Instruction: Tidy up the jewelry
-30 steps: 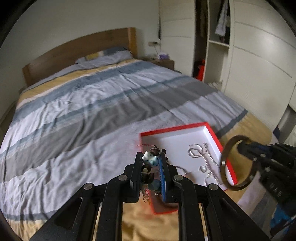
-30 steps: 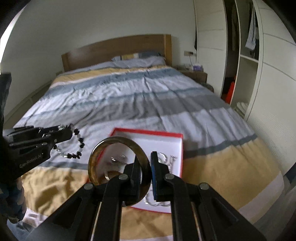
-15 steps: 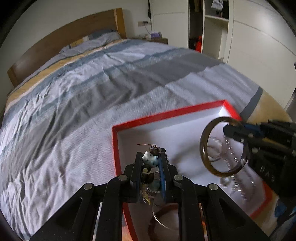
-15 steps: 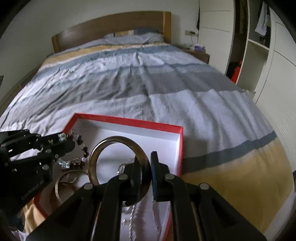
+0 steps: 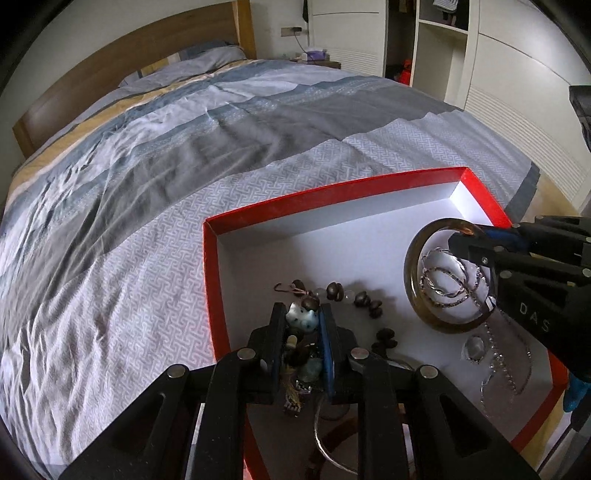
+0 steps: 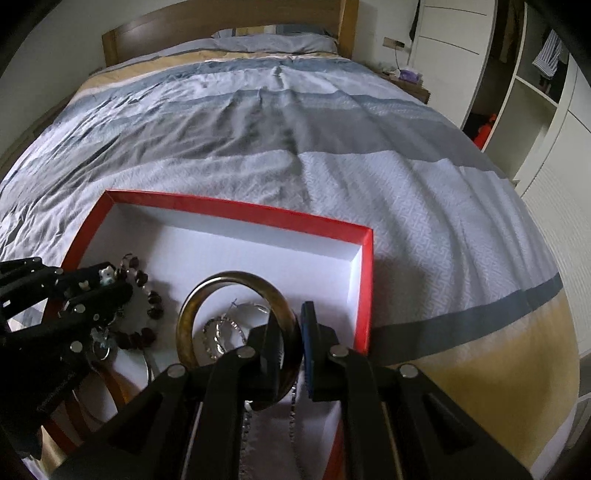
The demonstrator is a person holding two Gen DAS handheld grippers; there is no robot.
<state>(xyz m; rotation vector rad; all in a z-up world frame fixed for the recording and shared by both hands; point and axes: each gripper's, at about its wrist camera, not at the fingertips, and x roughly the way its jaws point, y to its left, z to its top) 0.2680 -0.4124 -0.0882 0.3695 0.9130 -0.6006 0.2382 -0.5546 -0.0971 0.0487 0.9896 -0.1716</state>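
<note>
A red box with a white inside (image 5: 332, 194) (image 6: 236, 210) lies on the bed. My left gripper (image 5: 303, 314) (image 6: 110, 280) is low inside the box's left part. Its jaws are opening, with the pale cat charm of the dark bead bracelet (image 5: 364, 298) (image 6: 153, 299) still pinched between the pads; the bracelet's loose beads rest on the box floor. My right gripper (image 6: 293, 317) (image 5: 458, 240) is shut on a brown-gold bangle (image 6: 229, 277) (image 5: 413, 258), held upright just over the silver chains (image 5: 443, 284) (image 6: 218, 332).
A small ring (image 5: 474, 347) and more chain lie in the box's near right part, thin hoops (image 5: 325, 454) at its near edge. The striped duvet (image 5: 184, 166) spreads beyond, with a wooden headboard (image 6: 221, 22) far off and white wardrobes (image 5: 517, 92) to the right.
Both grippers have come down and forward into the box. The bead bracelet's hanging end now rests on the box floor, and the bangle has sunk to just above the chains.
</note>
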